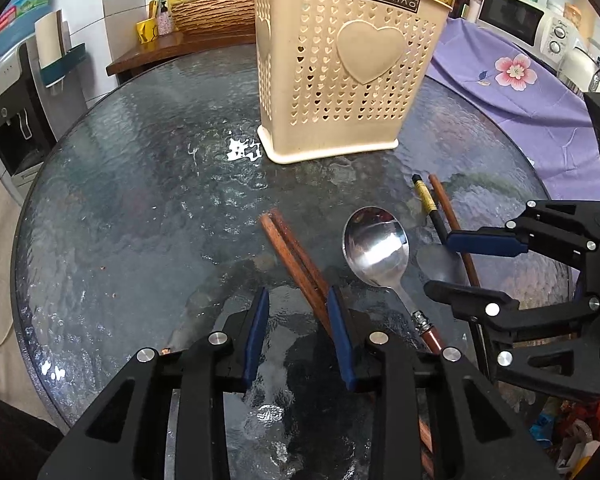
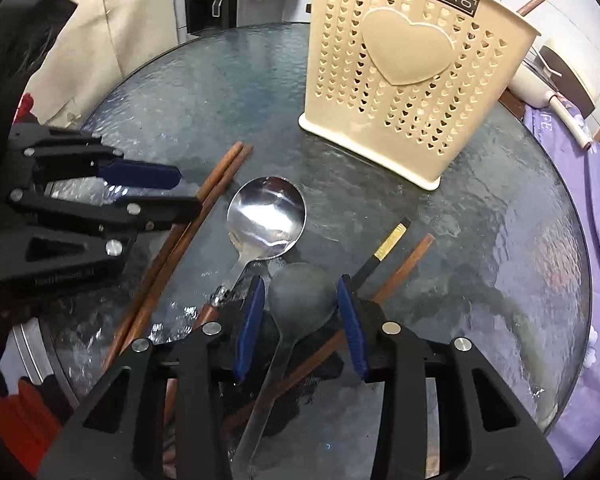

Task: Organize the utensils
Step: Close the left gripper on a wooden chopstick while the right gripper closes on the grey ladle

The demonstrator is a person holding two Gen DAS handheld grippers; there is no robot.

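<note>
A cream perforated utensil holder (image 1: pixel 340 80) (image 2: pixel 412 92) stands on the round glass table (image 1: pixel 140 200), with wooden handles poking out of its top. A pair of brown chopsticks (image 1: pixel 288 248) (image 2: pixel 220 172) runs beside the right finger of my left gripper (image 1: pixel 298 312) (image 2: pixel 188 192), whose jaws stand apart with nothing pressed between them. A shiny spoon (image 1: pixel 376 248) (image 2: pixel 266 216) lies in the middle. My right gripper (image 2: pixel 301 280) (image 1: pixel 440 264) has both pads against the bowl of a dull grey spoon (image 2: pixel 296 308). A black chopstick (image 1: pixel 426 196) (image 2: pixel 392 240) and a single brown one (image 1: pixel 446 204) (image 2: pixel 412 256) lie under it.
A purple flowered cloth (image 1: pixel 500 92) covers the surface right of the table, with a microwave (image 1: pixel 512 16) behind it. A water dispenser (image 1: pixel 12 128) stands at the left. A wooden shelf (image 1: pixel 172 44) with bottles sits behind the table.
</note>
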